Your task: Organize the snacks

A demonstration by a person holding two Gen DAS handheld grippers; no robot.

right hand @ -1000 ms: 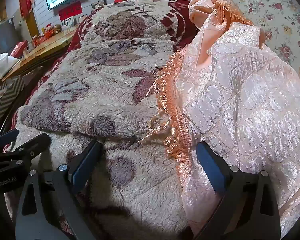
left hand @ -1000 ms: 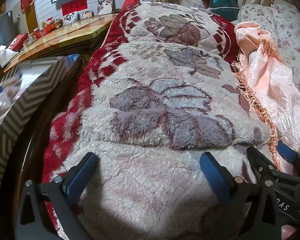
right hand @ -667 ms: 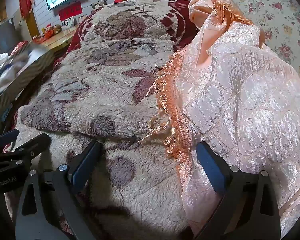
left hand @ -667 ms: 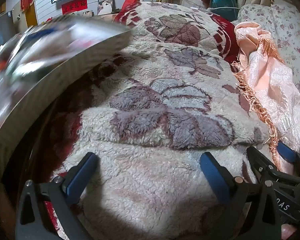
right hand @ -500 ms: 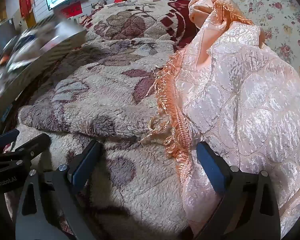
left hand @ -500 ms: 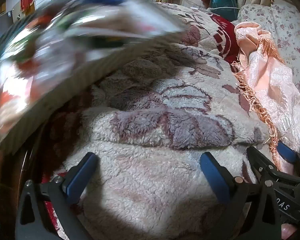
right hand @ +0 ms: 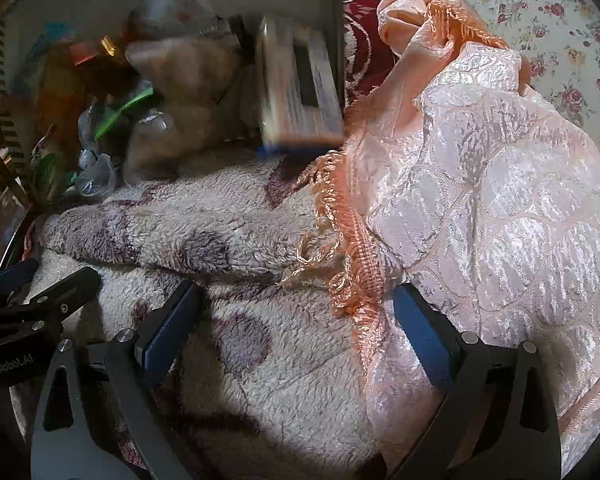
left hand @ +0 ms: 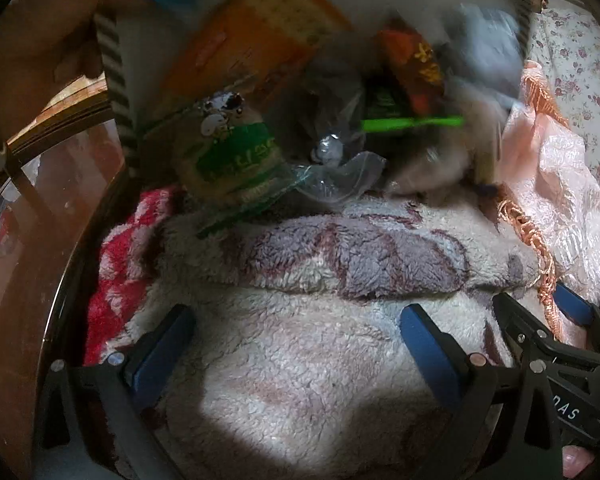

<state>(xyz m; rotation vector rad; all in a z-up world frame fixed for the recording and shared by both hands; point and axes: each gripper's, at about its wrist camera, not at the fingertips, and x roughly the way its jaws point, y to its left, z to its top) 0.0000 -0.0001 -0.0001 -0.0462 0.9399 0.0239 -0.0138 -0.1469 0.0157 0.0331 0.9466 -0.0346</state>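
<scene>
A striped box (left hand: 114, 60) is tipped over the fluffy blanket (left hand: 320, 352) and several snacks spill from it, blurred by motion: a green-labelled pouch (left hand: 236, 156), an orange box (left hand: 252, 36), a red-brown packet (left hand: 416, 64) and clear wrappers (left hand: 336, 172). In the right wrist view the box (right hand: 336, 8) shows with a flat blue-edged pack (right hand: 296, 92) and a pale bag (right hand: 180, 92) dropping out. My left gripper (left hand: 296, 344) is open and empty above the blanket, short of the pile. My right gripper (right hand: 296, 320) is open and empty beside it.
A bare hand (left hand: 40, 32) holds the box at upper left. A pink fringed cloth (right hand: 480, 200) lies on the right over a floral cover (right hand: 560, 12). A glossy wooden table (left hand: 20, 240) runs along the left.
The striped box swung in from the left, tipped over the blanket and now spills its snacks onto it. Both grippers have stayed still and open.
</scene>
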